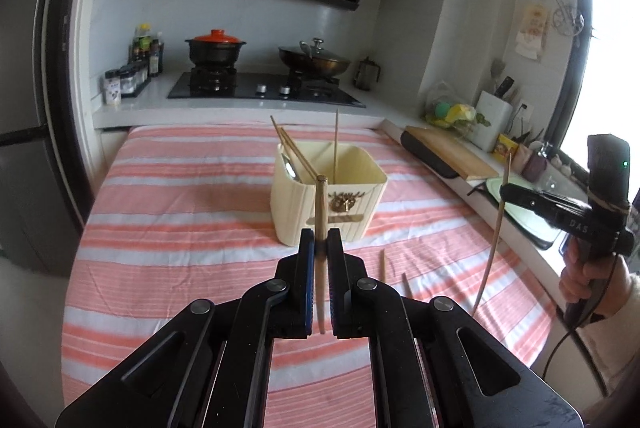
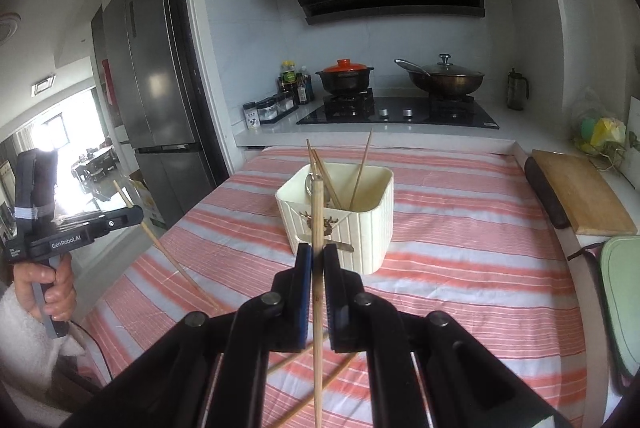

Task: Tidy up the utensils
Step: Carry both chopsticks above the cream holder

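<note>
A cream utensil holder [image 1: 329, 196] stands on the striped cloth and holds several chopsticks and a spoon [image 1: 291, 168]; it also shows in the right wrist view [image 2: 340, 216]. My left gripper [image 1: 320, 240] is shut on a wooden chopstick [image 1: 321, 212], held upright before the holder. My right gripper [image 2: 317, 256] is shut on another chopstick [image 2: 318, 228], also upright. The right gripper shows at the right of the left view [image 1: 505, 191], the left gripper at the left of the right view [image 2: 136, 214]. Loose chopsticks [image 1: 383, 264] lie on the cloth; more show under the right gripper [image 2: 336, 376].
The table wears a pink-and-white striped cloth [image 1: 180, 212]. Behind it is a counter with a gas hob [image 1: 264, 88], a red-lidded pot [image 1: 216, 46] and a wok [image 1: 314, 60]. A cutting board [image 1: 452, 156] lies at the right. A fridge [image 2: 160, 76] stands at the left.
</note>
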`<action>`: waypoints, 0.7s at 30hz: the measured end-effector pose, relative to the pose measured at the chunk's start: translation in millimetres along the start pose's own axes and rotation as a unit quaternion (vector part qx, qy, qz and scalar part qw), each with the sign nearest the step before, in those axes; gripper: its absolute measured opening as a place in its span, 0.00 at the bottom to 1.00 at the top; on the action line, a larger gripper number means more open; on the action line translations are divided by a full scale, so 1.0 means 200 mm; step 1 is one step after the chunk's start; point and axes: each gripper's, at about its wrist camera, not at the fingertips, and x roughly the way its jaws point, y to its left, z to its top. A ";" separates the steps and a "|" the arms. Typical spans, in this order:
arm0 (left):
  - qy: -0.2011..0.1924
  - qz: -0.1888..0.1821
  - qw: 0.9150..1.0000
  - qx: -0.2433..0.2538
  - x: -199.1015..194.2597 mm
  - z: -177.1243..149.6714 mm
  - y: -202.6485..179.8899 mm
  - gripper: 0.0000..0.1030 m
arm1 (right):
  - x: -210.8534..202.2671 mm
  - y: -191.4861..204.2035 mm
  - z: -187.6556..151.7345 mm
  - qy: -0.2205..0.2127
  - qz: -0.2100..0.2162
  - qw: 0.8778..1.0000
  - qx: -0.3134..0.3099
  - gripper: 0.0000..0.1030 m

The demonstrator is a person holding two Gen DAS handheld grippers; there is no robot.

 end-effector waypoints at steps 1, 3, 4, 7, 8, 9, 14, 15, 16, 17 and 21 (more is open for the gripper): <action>-0.005 0.000 1.000 0.002 -0.01 0.03 -0.01 0.04 | 0.00 0.00 0.02 -0.004 0.002 1.000 0.002 0.06; -0.018 0.000 1.000 0.007 -0.02 0.11 -0.01 0.04 | 0.01 0.00 0.09 -0.018 0.000 1.000 -0.002 0.06; -0.027 -0.001 1.000 0.006 -0.03 0.16 -0.01 0.04 | 0.02 0.00 0.15 -0.032 -0.001 0.999 -0.006 0.06; -0.064 -0.003 0.998 0.004 -0.05 0.36 -0.01 0.04 | 0.04 0.01 0.34 -0.081 -0.009 0.997 -0.014 0.06; -0.079 -0.001 0.997 0.003 -0.06 0.43 -0.01 0.04 | 0.05 0.02 0.40 -0.098 -0.009 0.995 -0.014 0.06; -0.092 -0.001 0.996 0.002 -0.05 0.51 -0.01 0.04 | 0.06 0.02 0.47 -0.116 -0.007 0.993 -0.015 0.06; -0.105 0.006 0.994 0.001 0.14 0.77 0.01 0.04 | 0.25 0.06 0.76 -0.177 -0.003 0.984 -0.035 0.06; -0.094 0.007 0.995 -0.004 0.22 0.80 0.02 0.04 | 0.30 0.06 0.78 -0.182 -0.004 0.983 -0.039 0.06; -0.083 0.006 0.996 -0.009 0.28 0.81 0.03 0.04 | 0.36 0.06 0.80 -0.186 -0.007 0.982 -0.043 0.06; -0.065 0.003 0.998 -0.014 0.38 0.82 0.05 0.04 | 0.43 0.05 0.81 -0.185 -0.011 0.982 -0.043 0.06; 0.011 -0.001 0.999 -0.033 0.68 0.81 0.11 0.04 | 0.75 -0.02 0.79 -0.112 -0.016 0.993 -0.037 0.06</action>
